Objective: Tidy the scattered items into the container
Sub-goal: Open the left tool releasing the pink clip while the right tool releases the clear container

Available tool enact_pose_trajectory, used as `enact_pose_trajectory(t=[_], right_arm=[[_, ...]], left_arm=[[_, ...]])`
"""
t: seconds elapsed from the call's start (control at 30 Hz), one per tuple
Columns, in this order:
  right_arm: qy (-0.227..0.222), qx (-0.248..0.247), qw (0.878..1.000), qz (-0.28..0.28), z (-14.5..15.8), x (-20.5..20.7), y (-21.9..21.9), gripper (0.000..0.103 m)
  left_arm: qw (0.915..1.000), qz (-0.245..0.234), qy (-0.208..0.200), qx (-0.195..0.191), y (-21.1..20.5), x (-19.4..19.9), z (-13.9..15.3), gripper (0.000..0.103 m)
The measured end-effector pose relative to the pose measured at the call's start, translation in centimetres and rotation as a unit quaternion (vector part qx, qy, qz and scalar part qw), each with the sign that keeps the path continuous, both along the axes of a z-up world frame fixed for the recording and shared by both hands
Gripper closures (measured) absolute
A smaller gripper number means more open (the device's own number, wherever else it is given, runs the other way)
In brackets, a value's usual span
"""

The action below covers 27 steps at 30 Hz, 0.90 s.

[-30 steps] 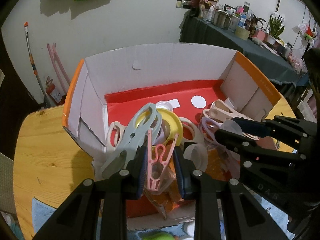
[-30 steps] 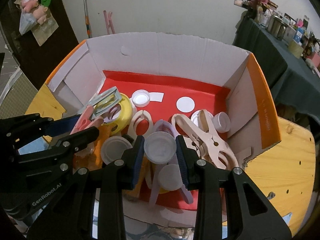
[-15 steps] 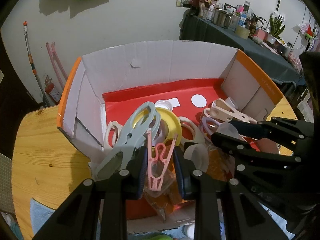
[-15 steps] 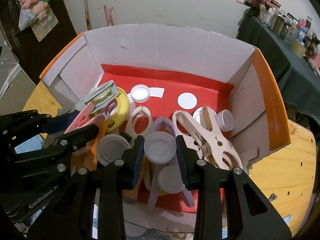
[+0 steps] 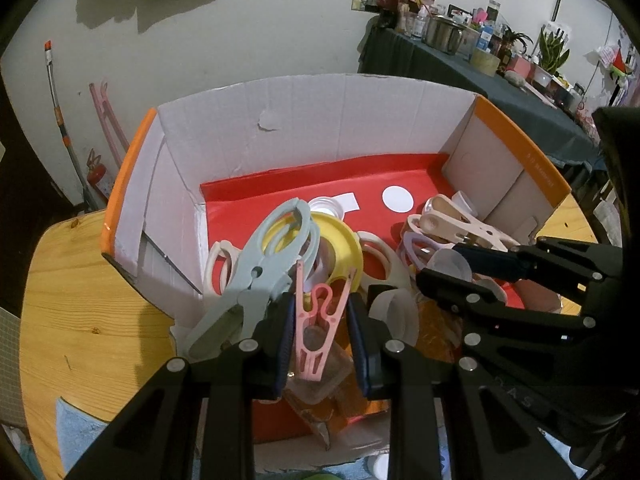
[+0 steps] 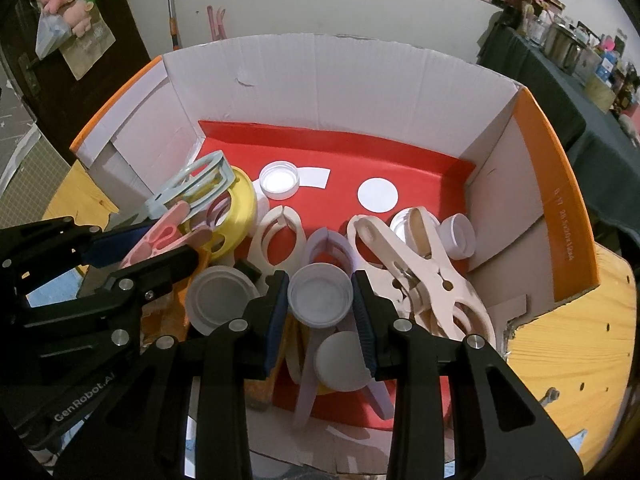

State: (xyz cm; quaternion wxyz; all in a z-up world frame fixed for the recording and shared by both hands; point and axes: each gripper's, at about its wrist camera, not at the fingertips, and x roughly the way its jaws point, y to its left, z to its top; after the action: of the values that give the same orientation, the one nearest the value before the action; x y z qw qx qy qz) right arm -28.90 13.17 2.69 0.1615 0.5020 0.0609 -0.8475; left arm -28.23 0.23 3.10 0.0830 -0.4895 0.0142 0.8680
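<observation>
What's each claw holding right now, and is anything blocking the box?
Left gripper shut on pink clip. Right gripper shut on white cap. Both over box. Pile of clips and caps below, nothing blocking.

— We see a cardboard box (image 6: 360,92), its inner walls matt white with faint corrugation ridges, and a smooth red floor with a slight sheen.

— Agreed. The pegs look like smooth plastic: the pink peg (image 5: 318,330) thin and matt, the blue-grey peg (image 5: 260,268) and the cream peg (image 6: 420,264) a bit shinier. We can make out a small metal spring on the cream one.

— The white cap (image 6: 320,294) is matt plastic too, and the yellow reel (image 5: 340,248) is glossy.

— Under the box we have a wooden table (image 5: 80,300), grain and knots showing, lightly varnished. The gripper fingers (image 6: 276,316) look like matt black plastic with ribbed blue pads and shiny metal screws.
</observation>
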Motion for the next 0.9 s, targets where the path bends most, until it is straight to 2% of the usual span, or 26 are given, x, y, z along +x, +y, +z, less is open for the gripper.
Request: enact_pose_trajectory(t=[0.53,0.7,0.9], right_arm=[[-0.004,-0.002,1.000,-0.001,-0.12,0.12,-0.10,0.072],[-0.007,0.002,1.000,-0.006,-0.20,0.08,-0.02,0.058],[-0.009,-0.002,1.000,-0.008,-0.39,0.06,0.13,0.056]], left_arm=[[1.0000,0.001,0.001,0.000,0.01,-0.02,0.02,0.075],[1.0000,0.002,0.002,0.001,0.02,0.11,0.07,0.075],[1.0000,0.003,0.001,0.002,-0.03,0.14,0.08,0.075]])
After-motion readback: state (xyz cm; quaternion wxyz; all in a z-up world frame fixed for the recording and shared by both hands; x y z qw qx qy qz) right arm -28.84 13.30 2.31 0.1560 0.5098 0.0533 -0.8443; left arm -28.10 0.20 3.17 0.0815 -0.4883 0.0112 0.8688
